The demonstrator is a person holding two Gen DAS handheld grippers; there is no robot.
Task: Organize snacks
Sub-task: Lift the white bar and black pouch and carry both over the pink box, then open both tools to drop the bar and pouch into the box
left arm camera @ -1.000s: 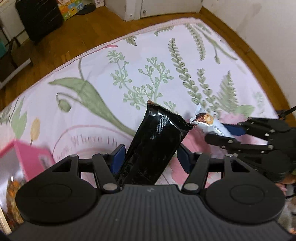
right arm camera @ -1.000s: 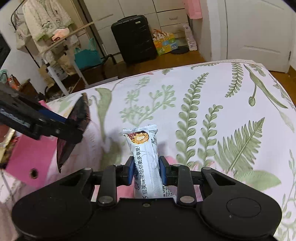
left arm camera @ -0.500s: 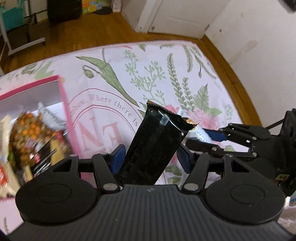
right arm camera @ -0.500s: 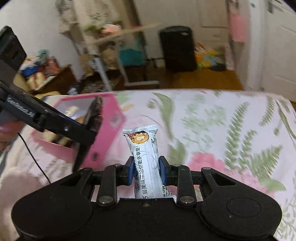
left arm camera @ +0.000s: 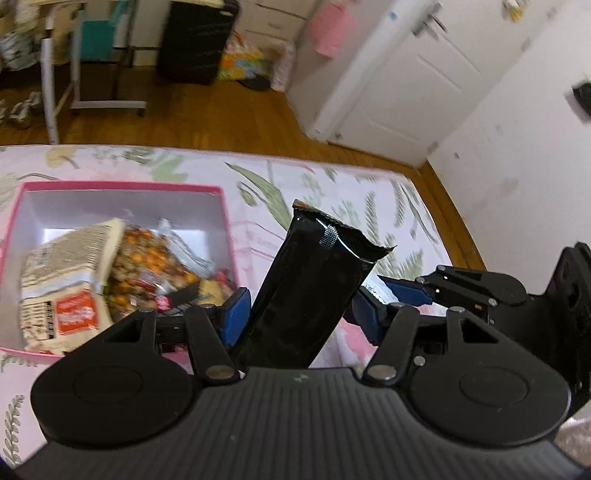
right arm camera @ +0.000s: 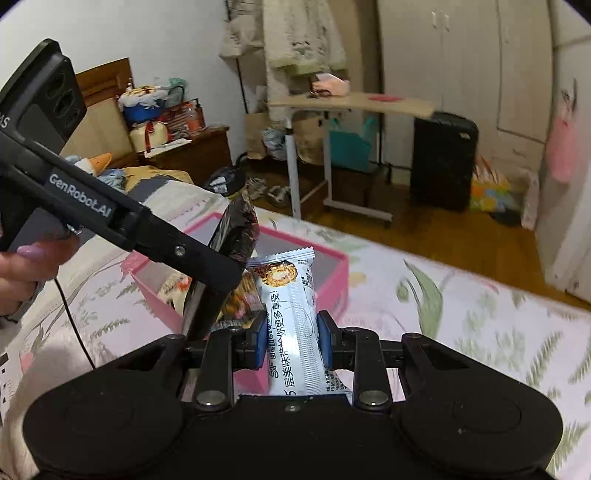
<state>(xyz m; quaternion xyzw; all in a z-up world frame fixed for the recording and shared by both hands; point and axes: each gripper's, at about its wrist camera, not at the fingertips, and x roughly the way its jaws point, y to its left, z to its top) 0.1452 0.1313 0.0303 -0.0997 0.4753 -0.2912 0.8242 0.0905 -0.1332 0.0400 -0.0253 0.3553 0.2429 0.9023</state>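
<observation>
Two snacks pinched and carried close together toward the pink box: black bar in left gripper, white packet in right gripper, risking tools colliding or missing the already crowded box

Location as I see it from my feeds: a lived-in bedroom in a home.

- Bed with a leaf-and-flower print cover, my work surface.
- Wooden nightstand beside it, piled with gift boxes and bags.
- Wood plank floor.
- White panelled door and white wardrobe doors.
- Black suitcase standing upright on the floor.
- Rolling side table with clutter on top and a fluffy garment hanging above it.
- Shoes on the floor near the table legs.
- Pink box of snacks lying on the bed.
</observation>
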